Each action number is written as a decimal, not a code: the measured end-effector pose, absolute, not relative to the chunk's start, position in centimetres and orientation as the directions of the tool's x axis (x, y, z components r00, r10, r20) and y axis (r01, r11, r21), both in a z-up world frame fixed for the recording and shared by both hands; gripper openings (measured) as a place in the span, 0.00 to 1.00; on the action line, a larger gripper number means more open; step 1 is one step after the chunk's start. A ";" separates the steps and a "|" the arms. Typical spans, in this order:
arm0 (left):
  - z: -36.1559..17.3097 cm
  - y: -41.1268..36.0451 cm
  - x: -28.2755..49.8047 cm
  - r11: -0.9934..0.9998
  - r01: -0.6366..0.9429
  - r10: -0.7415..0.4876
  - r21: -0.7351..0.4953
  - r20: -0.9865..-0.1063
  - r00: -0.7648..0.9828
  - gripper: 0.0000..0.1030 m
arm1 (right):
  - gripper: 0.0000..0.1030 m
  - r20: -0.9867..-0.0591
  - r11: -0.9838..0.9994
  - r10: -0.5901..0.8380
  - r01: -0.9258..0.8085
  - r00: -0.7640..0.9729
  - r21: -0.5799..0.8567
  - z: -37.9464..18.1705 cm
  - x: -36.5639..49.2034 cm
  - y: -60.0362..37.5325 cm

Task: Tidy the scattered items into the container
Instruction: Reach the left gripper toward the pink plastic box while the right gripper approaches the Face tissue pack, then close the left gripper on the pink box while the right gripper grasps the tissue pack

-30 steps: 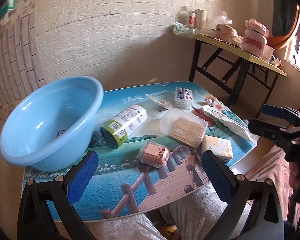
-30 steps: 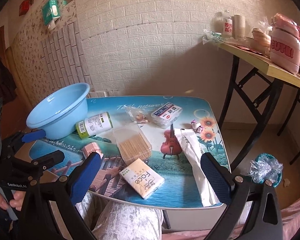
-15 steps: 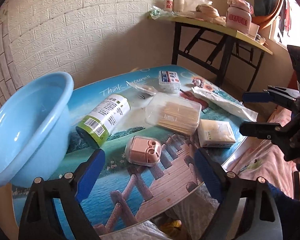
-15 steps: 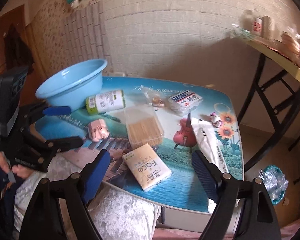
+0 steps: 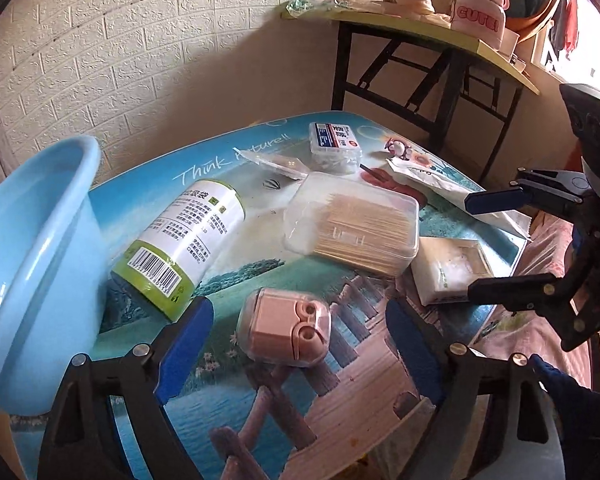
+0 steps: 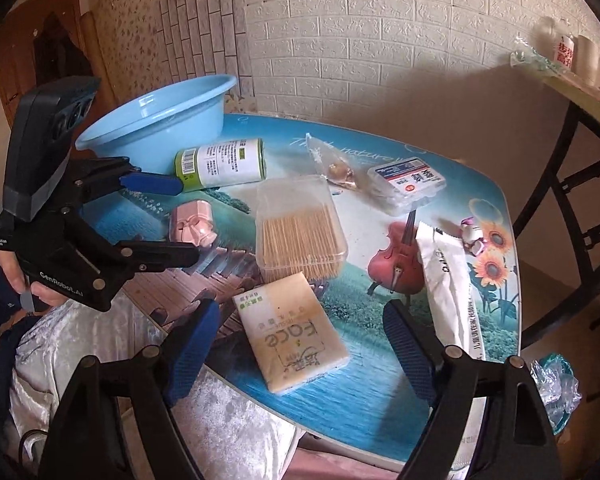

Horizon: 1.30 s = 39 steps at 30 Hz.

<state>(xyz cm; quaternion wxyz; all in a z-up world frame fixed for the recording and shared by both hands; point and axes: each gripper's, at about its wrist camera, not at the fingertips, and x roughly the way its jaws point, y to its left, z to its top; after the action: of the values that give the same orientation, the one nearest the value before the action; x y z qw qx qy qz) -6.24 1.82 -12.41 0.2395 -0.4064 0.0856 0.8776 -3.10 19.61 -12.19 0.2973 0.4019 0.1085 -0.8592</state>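
Two hand-held grippers over cluttered bench [image 6: 364, 396]

Left hand-held gripper [image 5: 296, 340] closing around pink sharpener [image 5: 286, 330], untouched; right hand-held gripper [image 6: 300, 340] released above tissue pack [image 6: 292, 332]; basin [image 6: 156, 120] at ten o'clock.

Each hand-held gripper [image 5: 296, 344] is a black plastic frame with silver rivets and blue ribbed pads [image 5: 184, 344]. At left in the right-wrist frame, the left hand-held gripper [image 6: 168, 220] carries a dark camera block [image 6: 44, 140] and white "GenRobot.AI" lettering. The person wears dark navy sleeves [image 5: 580, 408] and pale, silvery velvet trousers [image 6: 80, 340].
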 end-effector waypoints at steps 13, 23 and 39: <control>-14.0 1.4 -7.0 -0.829 -0.554 0.400 -0.068 -0.766 -0.504 0.59 | 0.77 -0.784 -0.768 -0.437 0.637 -0.442 0.069 -14.0 -3.6 18.7; -14.4 1.8 -6.9 -0.822 -0.569 0.409 -0.042 -0.739 -0.536 0.59 | 0.77 -0.777 -0.760 -0.445 0.647 -0.445 0.064 -14.7 -4.1 18.1; -14.7 1.2 -6.1 -0.846 -0.533 0.400 -0.020 -0.684 -0.610 0.46 | 0.51 -0.707 -0.739 -0.495 0.673 -0.505 0.037 -15.2 -3.2 18.2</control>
<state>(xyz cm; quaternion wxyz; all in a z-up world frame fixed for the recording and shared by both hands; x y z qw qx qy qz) -6.12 1.19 -14.67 0.2613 -0.3562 0.0931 0.8923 -3.22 18.24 -15.18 0.3399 0.3634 0.1221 -0.8588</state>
